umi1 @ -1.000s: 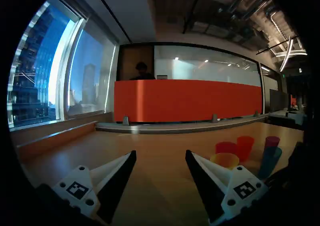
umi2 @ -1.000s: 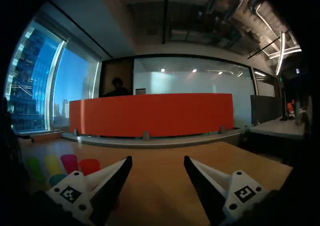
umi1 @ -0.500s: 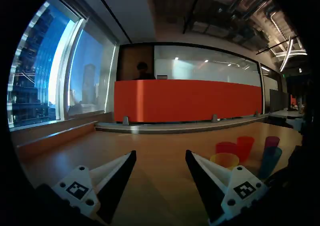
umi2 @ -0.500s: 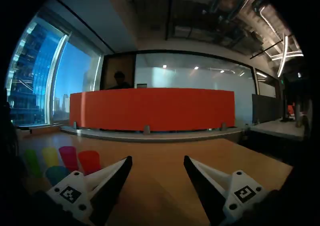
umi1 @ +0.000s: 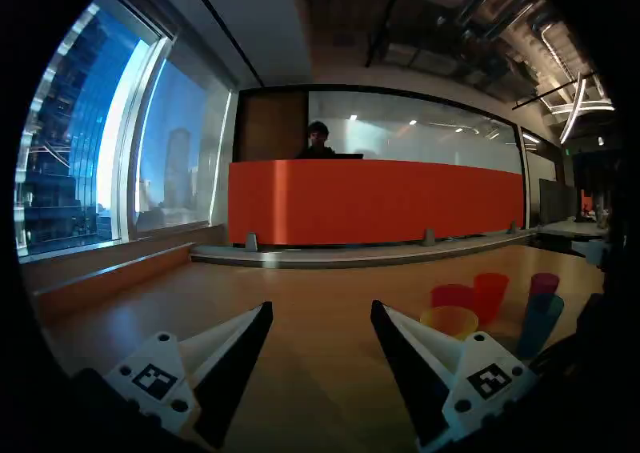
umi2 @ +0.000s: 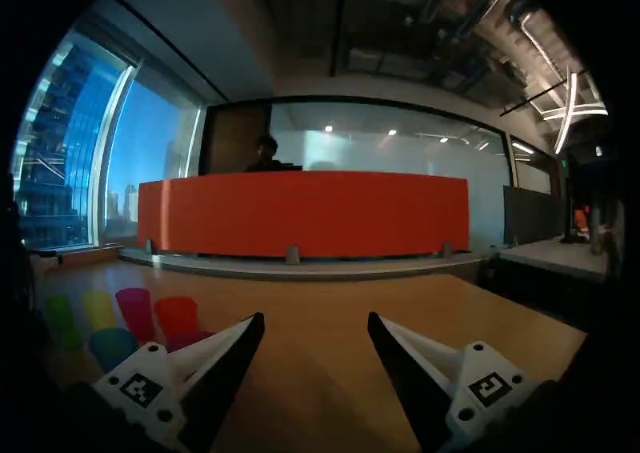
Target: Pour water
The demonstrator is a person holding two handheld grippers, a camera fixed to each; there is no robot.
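Several coloured plastic cups stand in a cluster on the wooden table [umi1: 320, 293]. In the left gripper view they lie to the right: a yellow cup [umi1: 450, 321], a red cup [umi1: 452, 295], an orange-red cup [umi1: 490, 294], a magenta cup [umi1: 544, 285] and a blue cup [umi1: 539, 323]. The right gripper view has them at the lower left: a green cup [umi2: 61, 321], a yellow cup [umi2: 99, 310], a magenta cup [umi2: 135, 313], a red cup [umi2: 178, 318] and a blue cup [umi2: 112, 347]. My left gripper [umi1: 320, 313] is open and holds nothing. Likewise open and without a load is my right gripper [umi2: 314, 321].
An orange partition [umi1: 372, 201] runs along the table's far edge, with a person [umi1: 318, 141] behind it. Tall windows [umi1: 88, 157] line the left side. Another desk [umi2: 552, 257] stands at the right. The tabletop [umi2: 336, 309] stretches bare ahead of both grippers.
The right gripper view has tilted down a little, so the cups sit higher and show more fully. The person behind the partition has moved right. The left gripper has held still.
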